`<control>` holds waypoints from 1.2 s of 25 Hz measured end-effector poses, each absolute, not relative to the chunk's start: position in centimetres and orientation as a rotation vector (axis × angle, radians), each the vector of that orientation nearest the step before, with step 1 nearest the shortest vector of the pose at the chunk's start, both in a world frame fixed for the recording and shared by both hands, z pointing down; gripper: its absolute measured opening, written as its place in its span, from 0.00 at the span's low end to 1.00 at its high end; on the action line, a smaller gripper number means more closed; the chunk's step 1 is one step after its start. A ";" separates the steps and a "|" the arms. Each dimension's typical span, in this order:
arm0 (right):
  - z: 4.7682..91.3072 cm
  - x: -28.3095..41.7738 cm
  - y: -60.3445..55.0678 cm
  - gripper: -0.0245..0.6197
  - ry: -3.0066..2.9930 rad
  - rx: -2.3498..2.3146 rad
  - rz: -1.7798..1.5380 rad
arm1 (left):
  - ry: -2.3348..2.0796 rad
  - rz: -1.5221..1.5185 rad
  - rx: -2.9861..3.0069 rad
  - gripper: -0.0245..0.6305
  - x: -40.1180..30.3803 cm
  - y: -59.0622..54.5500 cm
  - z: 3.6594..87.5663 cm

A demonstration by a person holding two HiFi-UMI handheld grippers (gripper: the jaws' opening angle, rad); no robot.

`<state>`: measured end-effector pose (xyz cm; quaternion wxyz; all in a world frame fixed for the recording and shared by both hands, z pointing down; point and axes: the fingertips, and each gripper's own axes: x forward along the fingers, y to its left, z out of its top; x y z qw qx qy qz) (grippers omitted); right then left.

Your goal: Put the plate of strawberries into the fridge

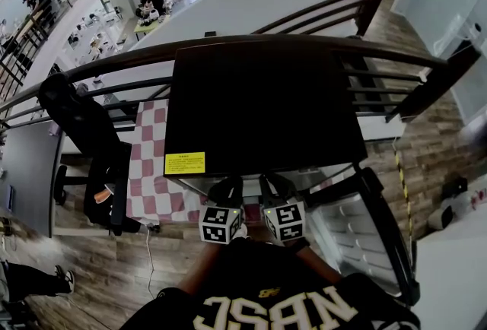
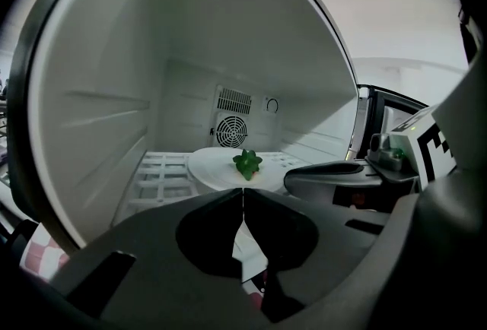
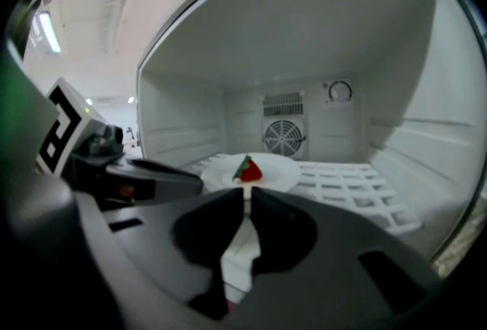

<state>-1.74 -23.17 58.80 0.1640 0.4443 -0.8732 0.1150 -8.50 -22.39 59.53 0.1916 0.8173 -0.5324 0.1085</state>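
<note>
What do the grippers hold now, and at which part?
Nothing, it seems: left gripper and right gripper are shut, empty; the plate lies on the fridge shelf.

Fridge walls hem the shelf, with free room beside the plate

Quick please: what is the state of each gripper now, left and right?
Left gripper: closed, jaws together just before the round white plate; no grip on it shows.
Right gripper: closed too, holding nothing that shows.

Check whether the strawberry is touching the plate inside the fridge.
Touching: the right gripper view shows the strawberry resting directly on the white plate, with no gap beneath it.
</note>
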 end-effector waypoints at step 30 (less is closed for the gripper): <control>56.3 -0.6 -21.5 0.09 -2.558 1.304 0.347 | -1.476 0.169 2.360 0.07 -7.0 -20.5 56.5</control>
